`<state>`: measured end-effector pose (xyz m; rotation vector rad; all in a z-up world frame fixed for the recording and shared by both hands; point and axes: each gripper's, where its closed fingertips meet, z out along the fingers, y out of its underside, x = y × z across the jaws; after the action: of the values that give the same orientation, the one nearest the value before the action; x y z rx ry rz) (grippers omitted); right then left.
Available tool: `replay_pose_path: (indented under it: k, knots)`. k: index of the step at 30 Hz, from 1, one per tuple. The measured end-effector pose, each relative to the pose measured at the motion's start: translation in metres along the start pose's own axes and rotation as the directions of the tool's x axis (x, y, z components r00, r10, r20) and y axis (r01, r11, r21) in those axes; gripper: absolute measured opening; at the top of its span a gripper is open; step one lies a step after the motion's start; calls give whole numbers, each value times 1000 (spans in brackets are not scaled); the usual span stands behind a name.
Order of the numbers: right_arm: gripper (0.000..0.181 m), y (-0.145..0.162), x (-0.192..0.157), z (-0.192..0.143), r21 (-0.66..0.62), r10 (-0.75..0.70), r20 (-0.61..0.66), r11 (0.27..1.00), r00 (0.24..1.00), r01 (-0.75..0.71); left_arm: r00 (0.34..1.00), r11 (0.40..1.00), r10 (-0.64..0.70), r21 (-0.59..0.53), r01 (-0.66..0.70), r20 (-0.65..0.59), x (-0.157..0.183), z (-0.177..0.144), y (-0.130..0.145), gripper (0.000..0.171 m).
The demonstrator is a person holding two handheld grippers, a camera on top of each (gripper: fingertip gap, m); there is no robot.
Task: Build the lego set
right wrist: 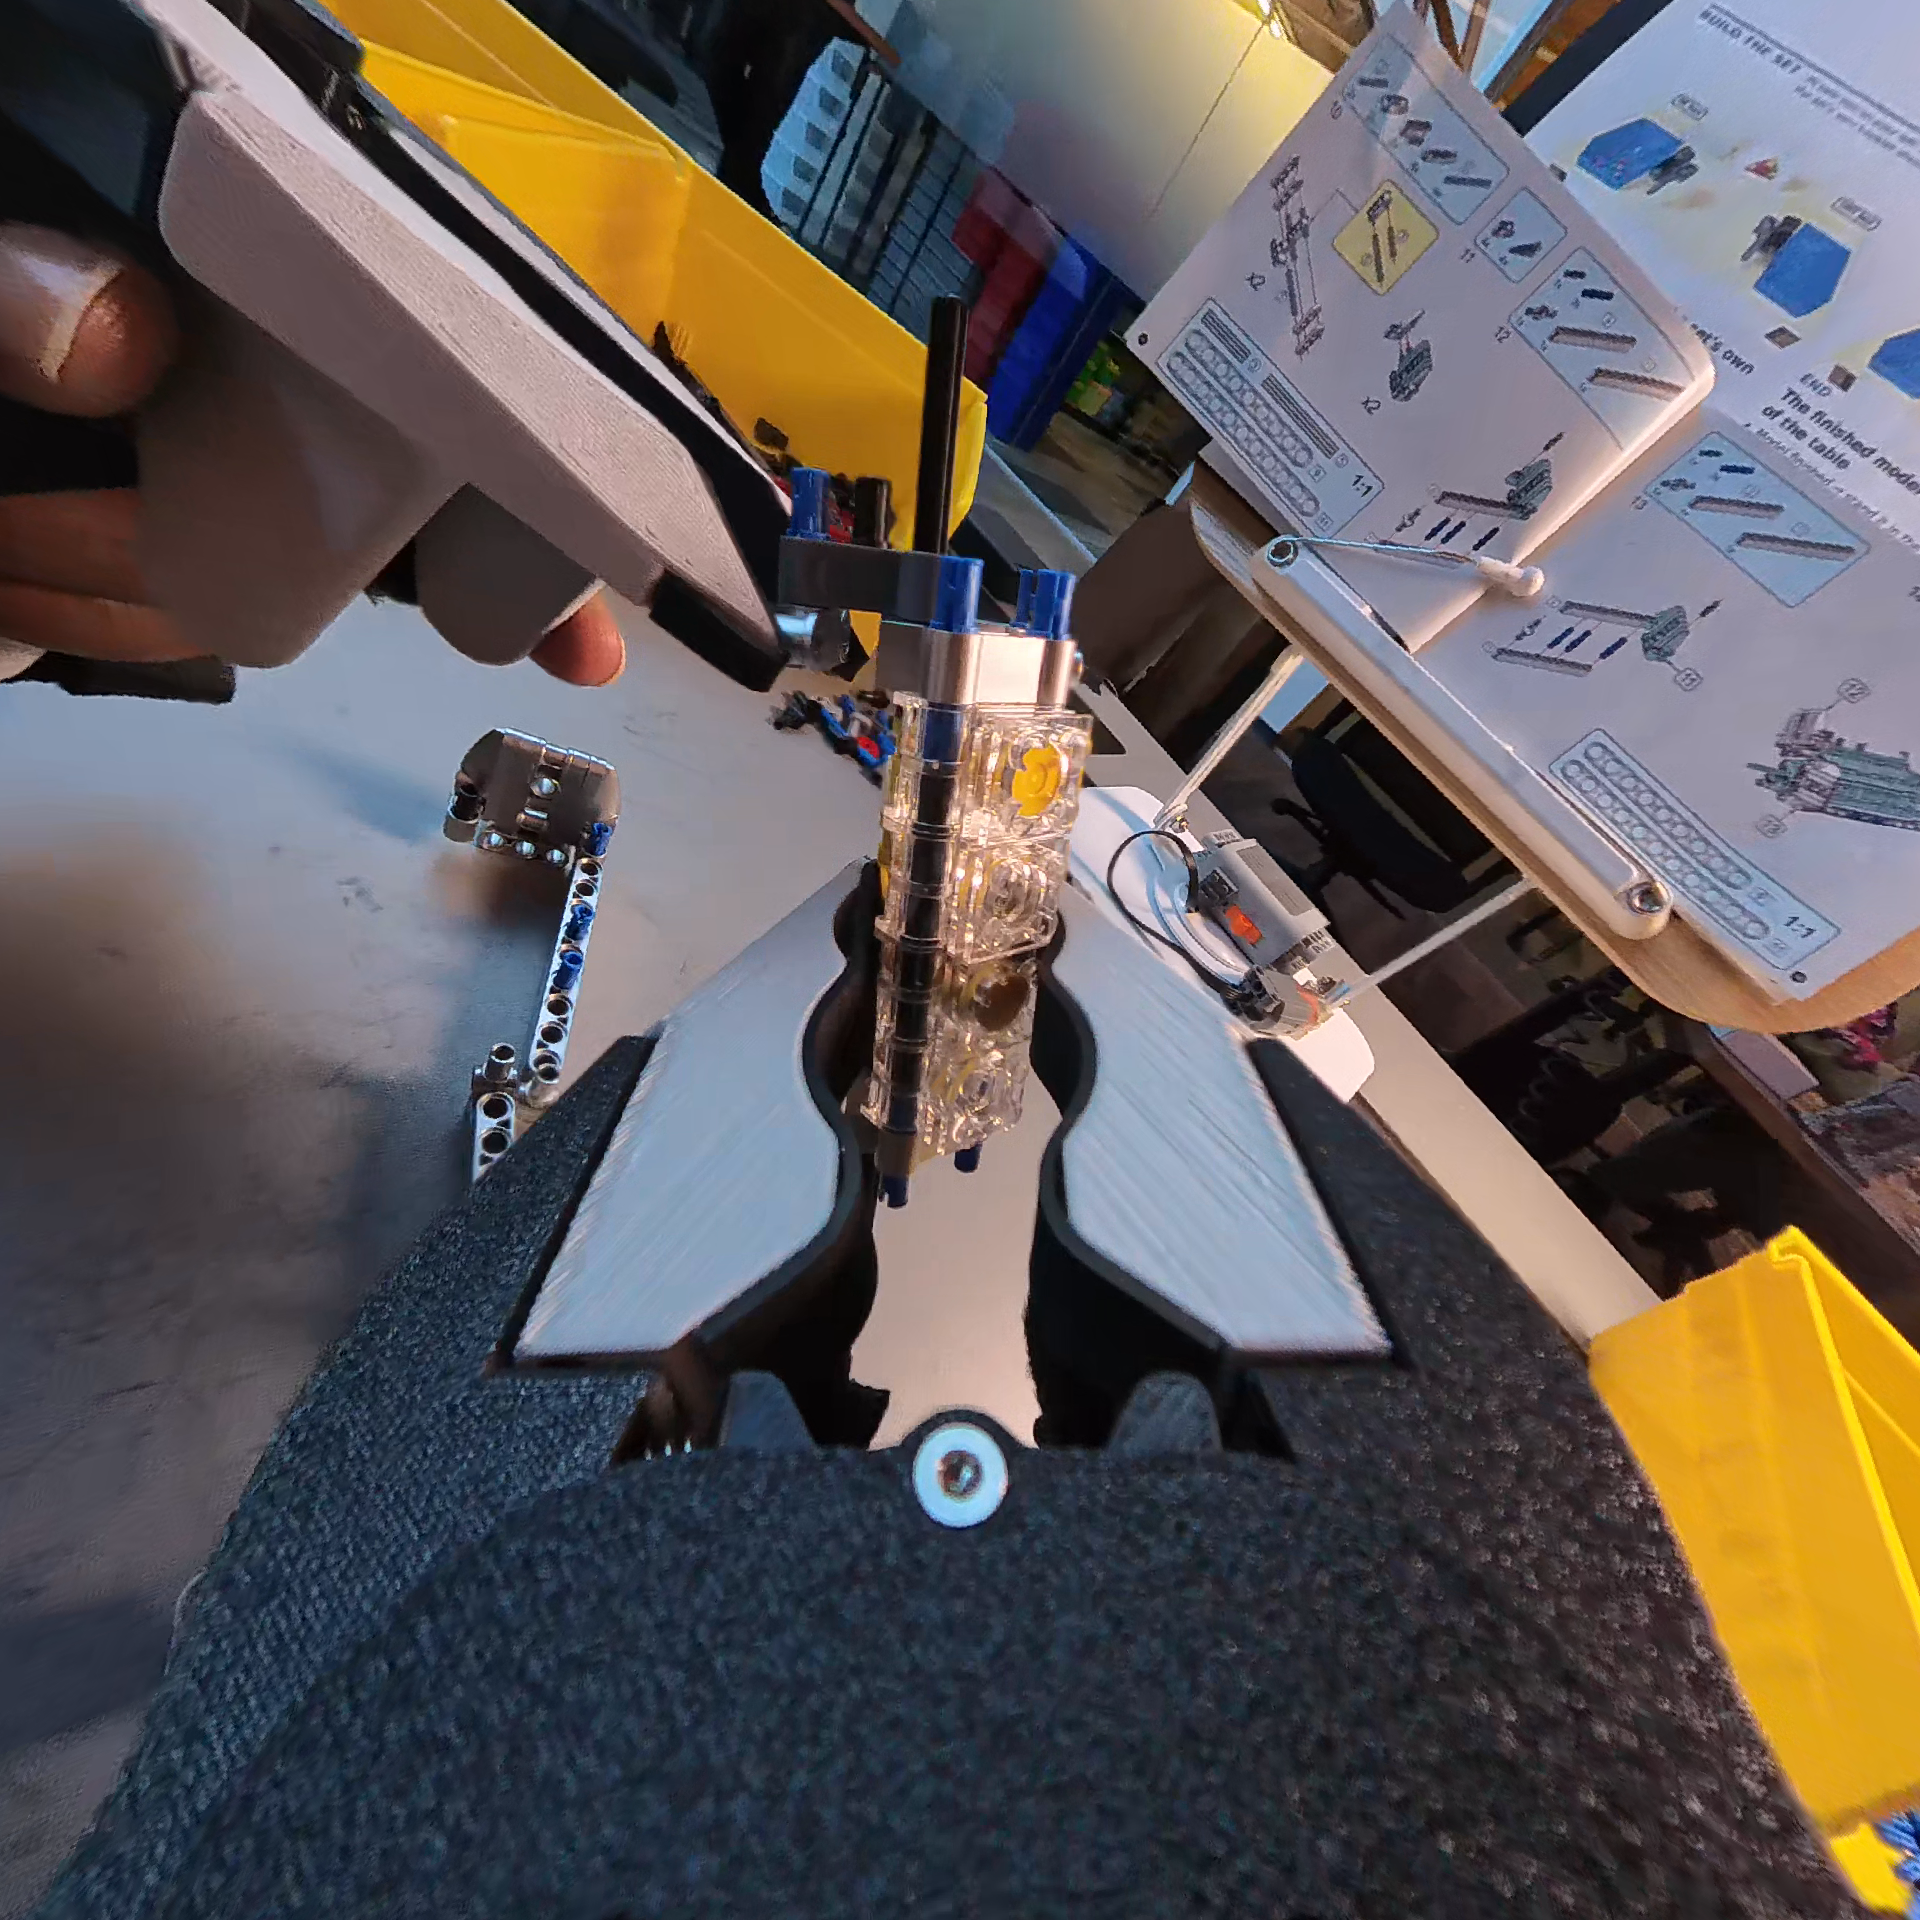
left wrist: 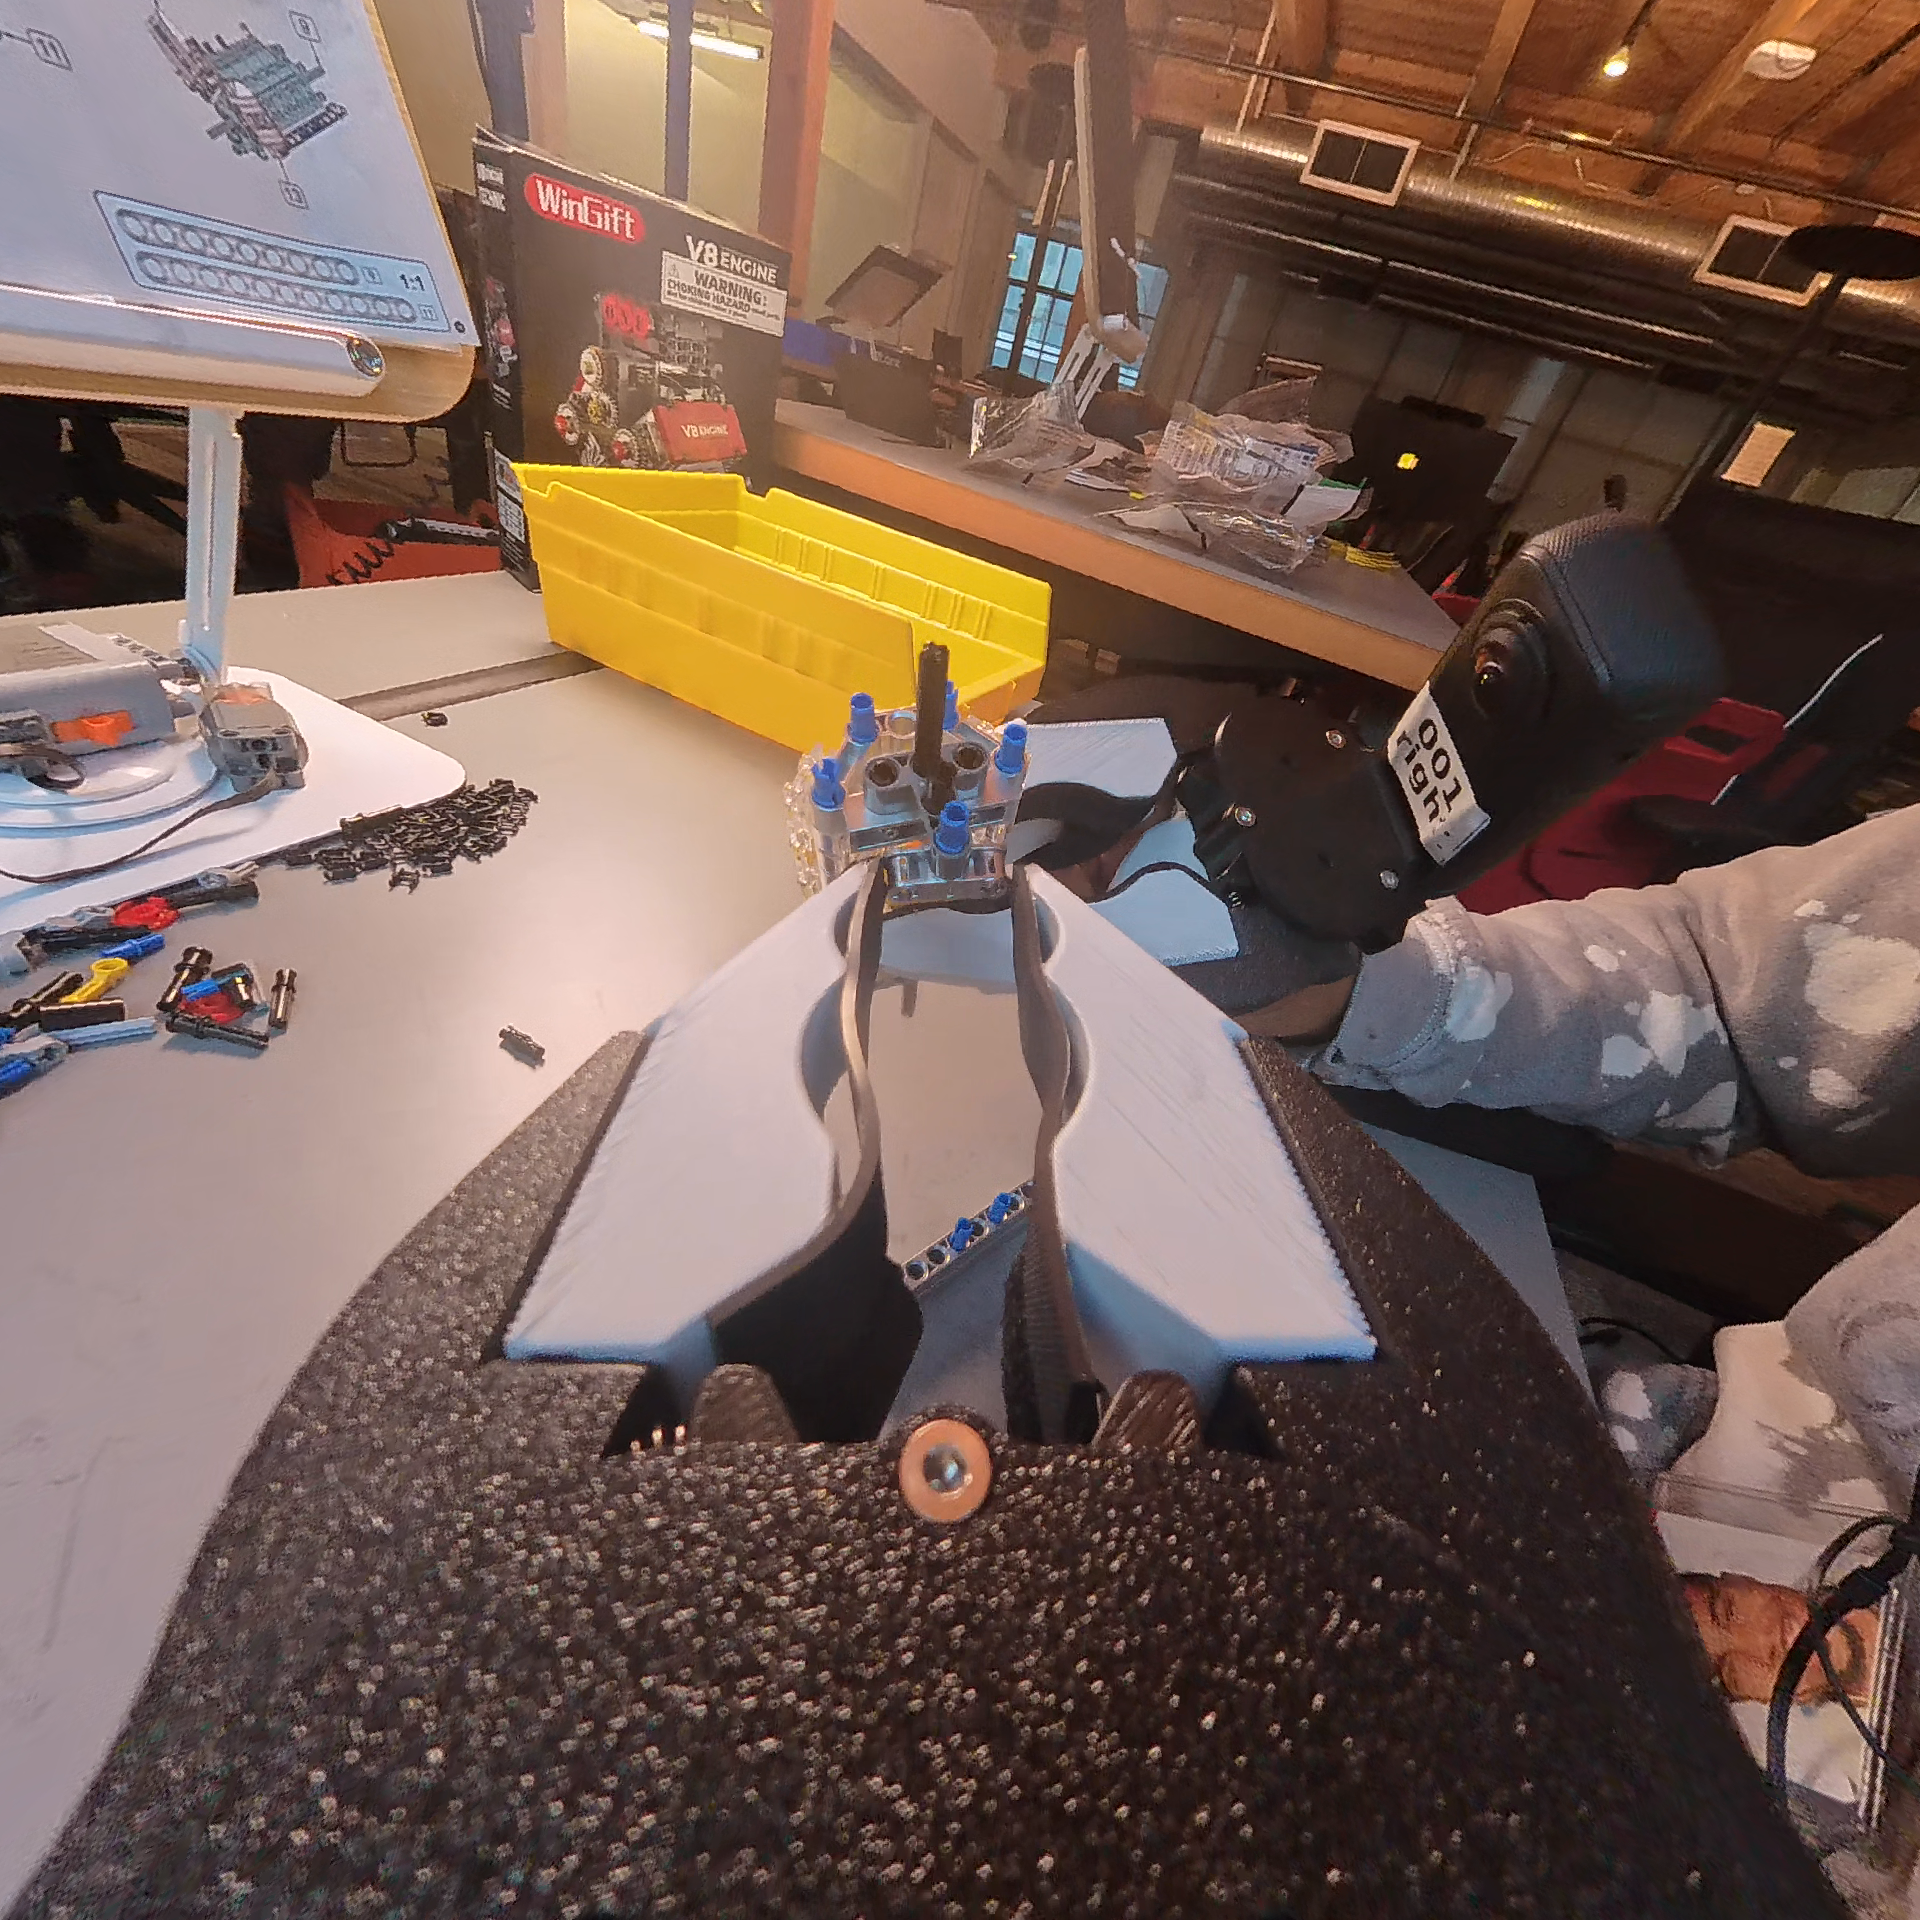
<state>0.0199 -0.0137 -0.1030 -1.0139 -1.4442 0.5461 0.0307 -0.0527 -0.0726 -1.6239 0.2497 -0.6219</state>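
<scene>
Right gripper [right wrist: 951, 935] clamped on transparent brick-built engine block [right wrist: 971, 914], black axle [right wrist: 940, 416] upright for access. Left gripper [left wrist: 940, 883] pinching the silver end frame [left wrist: 920, 800], steadying above grey table [left wrist: 582, 935].

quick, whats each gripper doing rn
left gripper: shut on the grey end of the clear brick assembly.
right gripper: shut on the clear brick assembly, around its transparent body.

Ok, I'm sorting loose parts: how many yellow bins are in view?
2. One yellow bin lies beyond the clear brick assembly, upper left in the right wrist view; the other at its lower right edge. Others may be hidden.
</scene>
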Motion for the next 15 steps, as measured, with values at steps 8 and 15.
replay_pose_path:
  k: [8,15]
  knots:
    - [23,2,4,3,-26,-55,-52,998,997,54,998,1000,-28,6,28,49,-5,1,1,21]
    - [23,3,6,5,-40,-68,-71,997,995,66,995,998,-69,14,68,69,-8,2,2,20]
